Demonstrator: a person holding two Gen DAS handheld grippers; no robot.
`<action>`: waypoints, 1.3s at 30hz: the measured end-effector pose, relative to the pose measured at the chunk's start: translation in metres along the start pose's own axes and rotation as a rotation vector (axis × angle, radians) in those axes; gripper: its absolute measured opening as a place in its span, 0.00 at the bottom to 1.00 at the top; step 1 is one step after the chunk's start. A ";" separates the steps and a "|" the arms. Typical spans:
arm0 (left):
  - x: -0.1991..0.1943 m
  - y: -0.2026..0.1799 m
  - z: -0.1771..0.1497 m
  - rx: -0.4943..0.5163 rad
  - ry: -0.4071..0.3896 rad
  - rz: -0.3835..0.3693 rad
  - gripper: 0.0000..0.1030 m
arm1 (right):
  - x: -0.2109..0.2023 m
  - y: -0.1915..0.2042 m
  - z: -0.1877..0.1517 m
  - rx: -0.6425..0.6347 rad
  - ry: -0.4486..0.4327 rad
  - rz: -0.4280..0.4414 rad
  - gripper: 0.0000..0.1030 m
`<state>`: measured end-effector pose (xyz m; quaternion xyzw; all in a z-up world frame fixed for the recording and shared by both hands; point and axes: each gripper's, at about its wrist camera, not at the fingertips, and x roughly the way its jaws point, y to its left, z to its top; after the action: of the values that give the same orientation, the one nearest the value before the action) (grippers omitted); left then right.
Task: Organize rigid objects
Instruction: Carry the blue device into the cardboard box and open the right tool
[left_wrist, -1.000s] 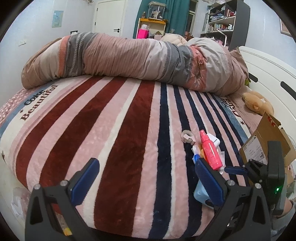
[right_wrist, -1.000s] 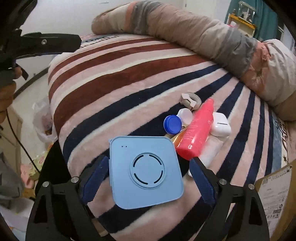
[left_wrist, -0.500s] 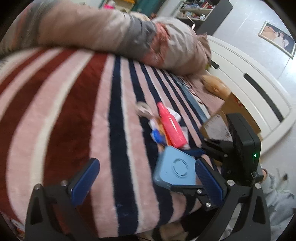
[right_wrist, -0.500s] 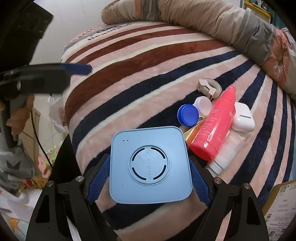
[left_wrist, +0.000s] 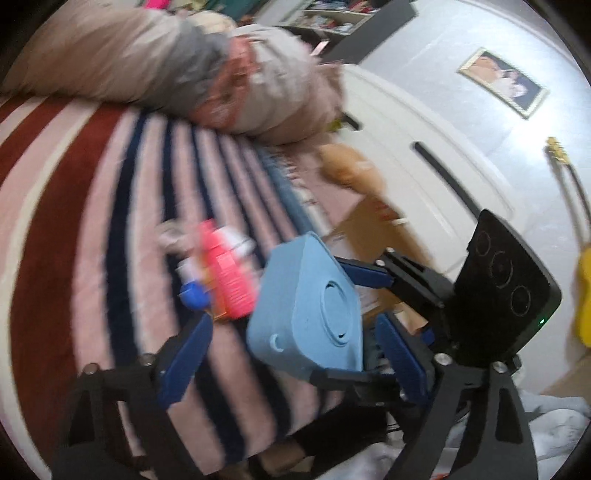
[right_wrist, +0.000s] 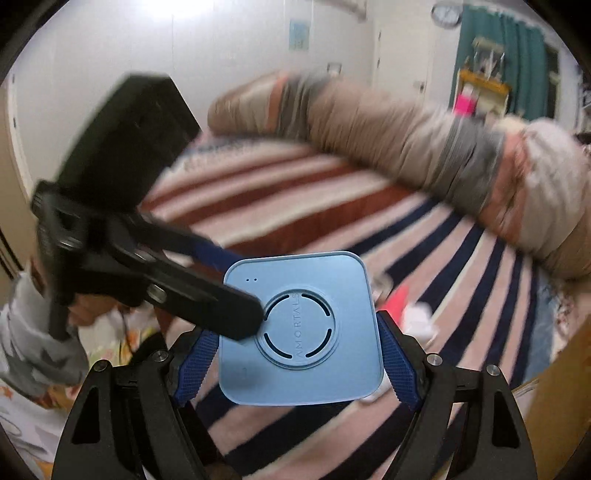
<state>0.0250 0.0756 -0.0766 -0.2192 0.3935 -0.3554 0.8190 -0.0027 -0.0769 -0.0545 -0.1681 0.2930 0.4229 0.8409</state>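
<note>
You're holding a pale blue box (right_wrist: 299, 332) with a raised ring motif and tone-on-tone lettering on its face. Your right gripper (right_wrist: 295, 363) is black with dark blue finger pads (right_wrist: 397, 363); your left gripper (left_wrist: 291, 349) matches, black with blue. The blanket (left_wrist: 85, 229) runs in dark red, pink, cream and navy stripes. The bottle (left_wrist: 227, 280) is hot pink, the cap (left_wrist: 192, 295) beside it royal blue. The duvet (right_wrist: 406, 136) is tan, grey and salmon.
</note>
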 end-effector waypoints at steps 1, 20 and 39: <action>-0.002 -0.007 0.002 0.010 -0.002 -0.021 0.76 | -0.013 -0.002 0.003 0.006 -0.038 -0.005 0.77; 0.151 -0.202 0.074 0.441 0.189 -0.013 0.35 | -0.174 -0.119 -0.075 0.323 -0.197 -0.264 0.76; 0.200 -0.208 0.072 0.450 0.287 0.109 0.62 | -0.161 -0.169 -0.115 0.460 0.050 -0.312 0.84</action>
<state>0.0845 -0.2051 0.0011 0.0426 0.4279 -0.4169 0.8008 0.0177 -0.3351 -0.0353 -0.0265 0.3725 0.2066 0.9044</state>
